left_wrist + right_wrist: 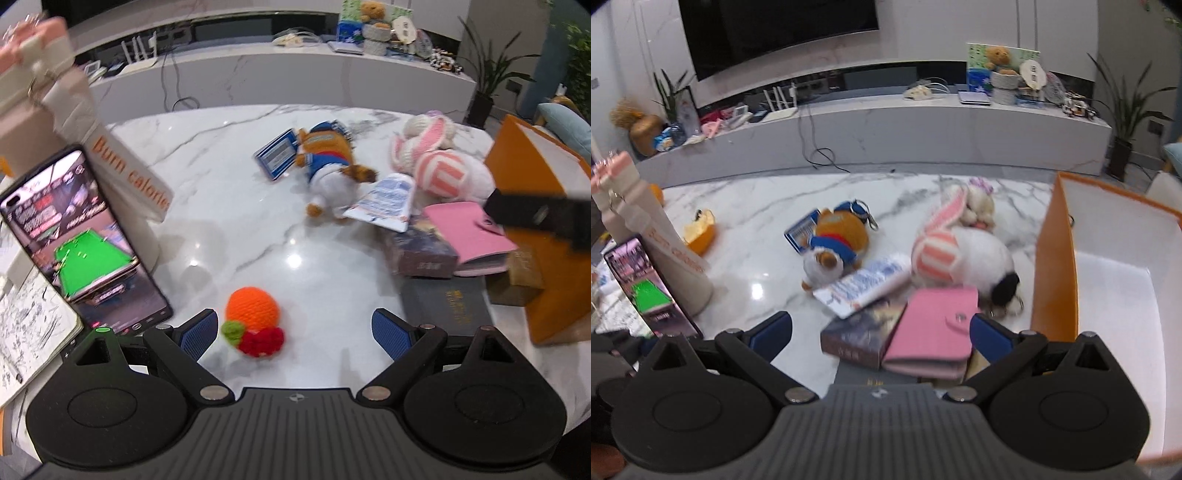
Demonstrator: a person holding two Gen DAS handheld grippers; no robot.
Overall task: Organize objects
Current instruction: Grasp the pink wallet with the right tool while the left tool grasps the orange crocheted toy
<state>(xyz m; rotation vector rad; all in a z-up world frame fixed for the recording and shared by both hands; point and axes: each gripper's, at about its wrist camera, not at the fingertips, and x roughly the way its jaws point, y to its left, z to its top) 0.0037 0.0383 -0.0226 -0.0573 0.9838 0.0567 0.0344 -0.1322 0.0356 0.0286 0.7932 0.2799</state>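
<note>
An orange crocheted toy (253,321) with red and green bits lies on the marble table (236,177), just ahead of my open left gripper (295,332) and near its left finger. My right gripper (881,334) is open over a pink wallet (932,330) and a dark boxed book (862,332). Farther back lie a brown bear plush (836,240), a white and pink rabbit plush (960,254) and a blue-white tube (864,286). An open orange box (1056,266) with a white inside stands at the right. The right gripper's finger shows in the left wrist view (535,214).
A phone (77,240) showing a green snooker table leans at the left beside a white bottle (122,173) with orange lettering. An open sketchbook (33,325) lies at the left edge. A dark flat box (447,306) sits under the wallet. Orange peel (700,230) lies far left.
</note>
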